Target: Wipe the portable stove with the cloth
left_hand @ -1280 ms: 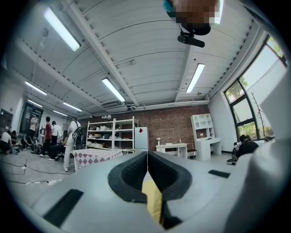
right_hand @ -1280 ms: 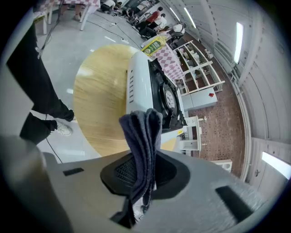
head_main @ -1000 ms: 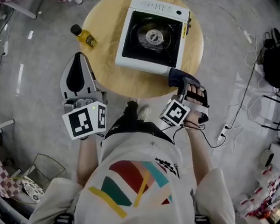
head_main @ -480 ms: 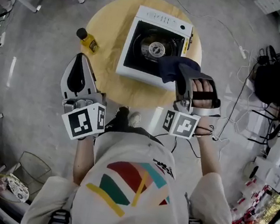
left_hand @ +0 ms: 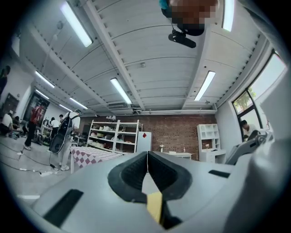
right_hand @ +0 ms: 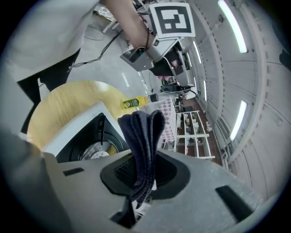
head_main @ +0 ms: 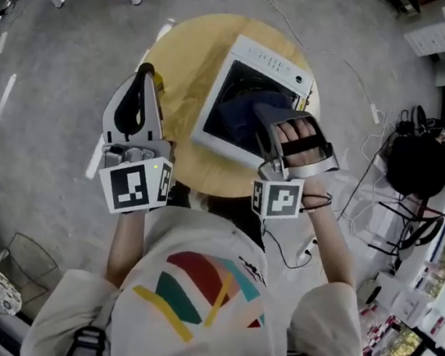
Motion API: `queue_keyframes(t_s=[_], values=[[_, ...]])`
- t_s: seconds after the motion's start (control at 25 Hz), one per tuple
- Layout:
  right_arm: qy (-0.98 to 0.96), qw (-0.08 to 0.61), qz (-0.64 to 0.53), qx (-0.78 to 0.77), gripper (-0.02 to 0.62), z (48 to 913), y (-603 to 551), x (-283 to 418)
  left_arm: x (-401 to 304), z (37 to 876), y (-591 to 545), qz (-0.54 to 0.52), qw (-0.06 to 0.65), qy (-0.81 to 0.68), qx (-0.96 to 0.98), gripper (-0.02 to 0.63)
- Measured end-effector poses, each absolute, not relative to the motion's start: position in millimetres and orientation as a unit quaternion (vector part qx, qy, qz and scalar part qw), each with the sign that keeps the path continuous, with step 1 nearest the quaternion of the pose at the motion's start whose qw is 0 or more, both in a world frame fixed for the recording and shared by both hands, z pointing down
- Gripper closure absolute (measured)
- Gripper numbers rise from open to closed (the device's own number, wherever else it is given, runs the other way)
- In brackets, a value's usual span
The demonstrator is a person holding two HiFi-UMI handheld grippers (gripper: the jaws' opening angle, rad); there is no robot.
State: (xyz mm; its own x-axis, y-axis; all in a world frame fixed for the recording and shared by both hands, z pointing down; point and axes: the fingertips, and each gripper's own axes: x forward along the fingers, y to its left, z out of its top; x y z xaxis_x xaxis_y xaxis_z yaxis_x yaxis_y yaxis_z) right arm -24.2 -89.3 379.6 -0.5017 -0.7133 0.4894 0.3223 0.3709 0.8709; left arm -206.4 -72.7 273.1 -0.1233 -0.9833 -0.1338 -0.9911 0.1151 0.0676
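The right gripper [head_main: 263, 119] is clenching a dark blue cloth [head_main: 237, 110] between its 2 jaws. In the head view it is hanging over the near right part of the stove [head_main: 269, 60]. The cloth is bunching out past the jaw tips, toward the far left, and is covering much of the black stove top. In the right gripper view the cloth [right_hand: 143, 136] is standing out from the jaws in folded layers. The round burner [right_hand: 97, 152] is showing just to its left. Whether the cloth is touching the stove top cannot be told.

The white stove is sitting on the right half of a round yellow table [head_main: 183, 51], turned at a slant. A small yellow bottle [right_hand: 134, 103] is lying on the table to the left of the stove, apart from it.

The left gripper [head_main: 144, 78] is hanging over the left edge of the table, well apart from the stove and cloth. In the left gripper view its jaws [left_hand: 147, 159] are pressing together with nothing between them. They are pointing up toward the ceiling lights [left_hand: 120, 90] and some far shelves [left_hand: 111, 134].
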Motion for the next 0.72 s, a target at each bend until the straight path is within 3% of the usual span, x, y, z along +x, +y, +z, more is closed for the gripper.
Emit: queue_keyframes(t_s=[0.4,0.72], values=[[-0.704,0.387,-0.592,-0.068,0.562,445,-74,-112,-255,315,-63,0.041,-0.004,0.82,-0.571,0.6],[-0.663,0.368,-0.587,-0.284,0.563,497,-26,-112,-272,328,-51,0.042,-0.017,0.859,-0.51,0.6]])
